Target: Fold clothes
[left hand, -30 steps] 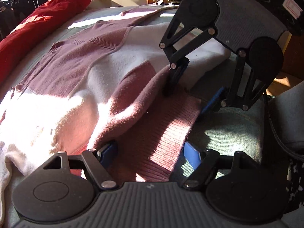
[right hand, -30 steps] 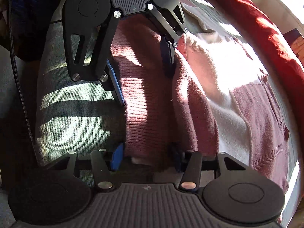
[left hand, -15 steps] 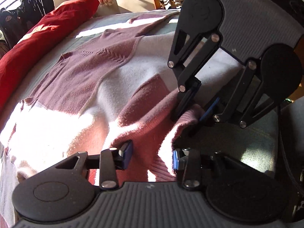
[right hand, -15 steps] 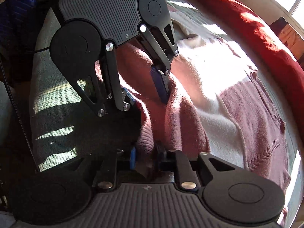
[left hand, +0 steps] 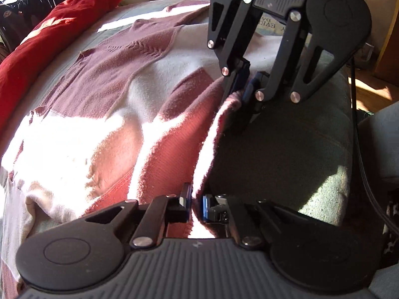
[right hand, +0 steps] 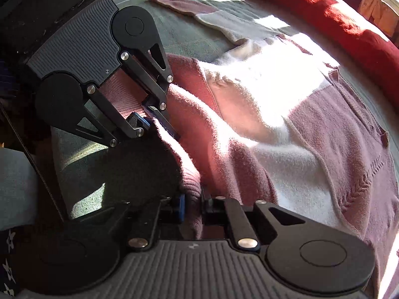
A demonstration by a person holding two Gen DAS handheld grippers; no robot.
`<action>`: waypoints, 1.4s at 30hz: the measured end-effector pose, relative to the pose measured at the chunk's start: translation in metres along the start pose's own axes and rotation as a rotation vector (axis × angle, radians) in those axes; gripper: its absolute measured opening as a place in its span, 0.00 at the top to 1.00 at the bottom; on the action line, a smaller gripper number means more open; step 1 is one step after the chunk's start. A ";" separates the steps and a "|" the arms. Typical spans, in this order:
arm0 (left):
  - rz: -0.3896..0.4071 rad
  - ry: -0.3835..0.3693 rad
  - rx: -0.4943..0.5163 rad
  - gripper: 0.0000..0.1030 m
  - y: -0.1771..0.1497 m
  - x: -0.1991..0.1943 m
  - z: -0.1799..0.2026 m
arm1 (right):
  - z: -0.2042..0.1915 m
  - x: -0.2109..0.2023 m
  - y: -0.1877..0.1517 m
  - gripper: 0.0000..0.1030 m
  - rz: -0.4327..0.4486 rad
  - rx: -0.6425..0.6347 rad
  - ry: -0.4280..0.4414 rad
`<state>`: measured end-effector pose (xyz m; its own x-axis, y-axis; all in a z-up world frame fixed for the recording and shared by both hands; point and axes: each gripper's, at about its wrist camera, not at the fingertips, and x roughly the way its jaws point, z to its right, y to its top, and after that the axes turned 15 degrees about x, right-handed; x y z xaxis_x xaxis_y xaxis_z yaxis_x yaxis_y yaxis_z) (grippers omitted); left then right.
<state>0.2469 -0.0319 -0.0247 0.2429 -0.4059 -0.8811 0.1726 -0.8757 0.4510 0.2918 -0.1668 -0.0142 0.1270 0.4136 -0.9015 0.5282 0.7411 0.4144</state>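
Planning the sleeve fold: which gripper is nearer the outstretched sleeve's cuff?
Left. The left gripper pinches the hem at the end toward the cuff; the right gripper pinches it at the opposite end.

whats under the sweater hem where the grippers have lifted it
Under the raised hem of the sweater, dark shadow falls on the grey-green cover. Whatever lies beneath the rest of the sweater is hidden.

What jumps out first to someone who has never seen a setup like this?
A maroon and cream sweater spreads across the grey-green bed, half in bright sun. Two black grippers pinch its ribbed hem: the left gripper at the near edge, the right gripper further along. A red blanket lies behind it.
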 end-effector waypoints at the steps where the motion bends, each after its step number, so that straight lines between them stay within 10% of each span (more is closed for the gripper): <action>1: 0.001 -0.017 -0.009 0.94 -0.001 -0.003 -0.001 | -0.001 -0.003 0.000 0.88 -0.016 -0.005 0.031; 16: -0.035 -0.384 -0.143 0.93 -0.009 0.012 0.054 | -0.017 0.029 -0.039 0.89 -0.341 0.158 0.346; 25: -0.055 -0.101 -0.312 0.60 -0.030 -0.038 0.025 | 0.007 -0.024 -0.059 0.77 -0.191 0.297 0.182; 32: 0.004 0.199 -0.795 0.37 -0.095 -0.089 -0.020 | 0.074 -0.080 -0.109 0.44 -0.033 0.655 -0.028; 42: 0.184 0.052 -1.213 0.32 -0.181 -0.052 -0.042 | 0.163 -0.053 -0.188 0.33 0.133 1.158 0.159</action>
<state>0.2434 0.1588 -0.0545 0.3905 -0.4623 -0.7961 0.9012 0.0155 0.4331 0.3230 -0.4139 -0.0650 0.1761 0.5733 -0.8002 0.9769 -0.2016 0.0706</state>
